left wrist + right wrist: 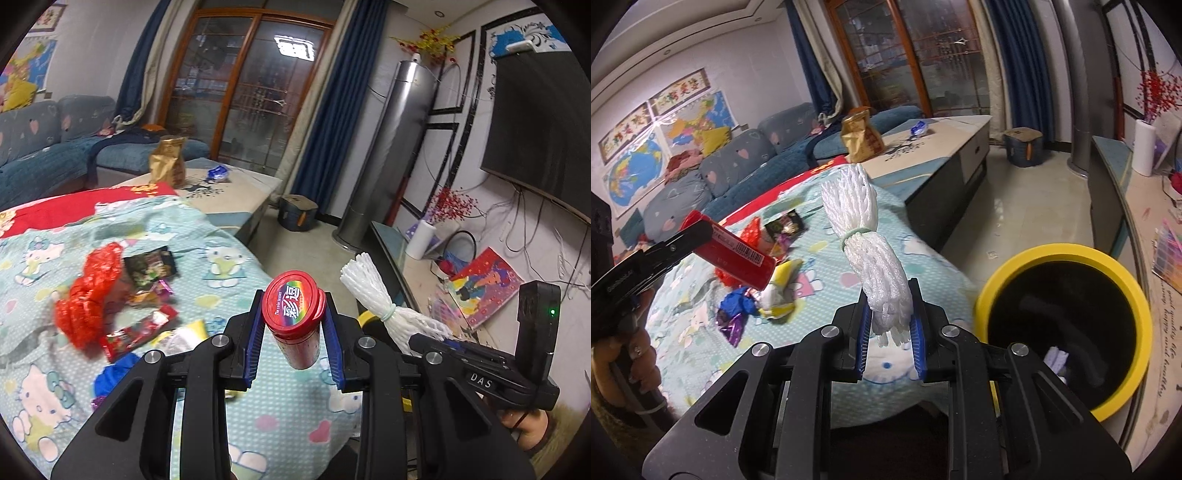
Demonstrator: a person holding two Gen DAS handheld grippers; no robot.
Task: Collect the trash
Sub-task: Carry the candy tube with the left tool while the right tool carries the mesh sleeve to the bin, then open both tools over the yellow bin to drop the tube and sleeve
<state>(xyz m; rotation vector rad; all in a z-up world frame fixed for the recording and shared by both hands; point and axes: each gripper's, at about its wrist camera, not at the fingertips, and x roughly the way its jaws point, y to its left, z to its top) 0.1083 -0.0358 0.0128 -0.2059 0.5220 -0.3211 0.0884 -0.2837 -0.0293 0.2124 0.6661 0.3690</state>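
Two grips: my left gripper (pixel 293 328) clamps the rigid red canister (pixel 293 317) below its lid; my right gripper (pixel 891 332) squeezes the soft, light foam-net bundle (pixel 868 254) at its lower end.

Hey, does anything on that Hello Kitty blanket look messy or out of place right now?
Yes. Snack wrappers, a red plastic bag and crumpled foil lie strewn over the Hello Kitty blanket, litter where bedding should be clean. The yellow-rimmed bin beside it holds only a few scraps.

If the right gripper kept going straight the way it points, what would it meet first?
Probably the bed cover: the right gripper, shut on the white net bundle, aims over it, left of the yellow bin. Depth is unclear.
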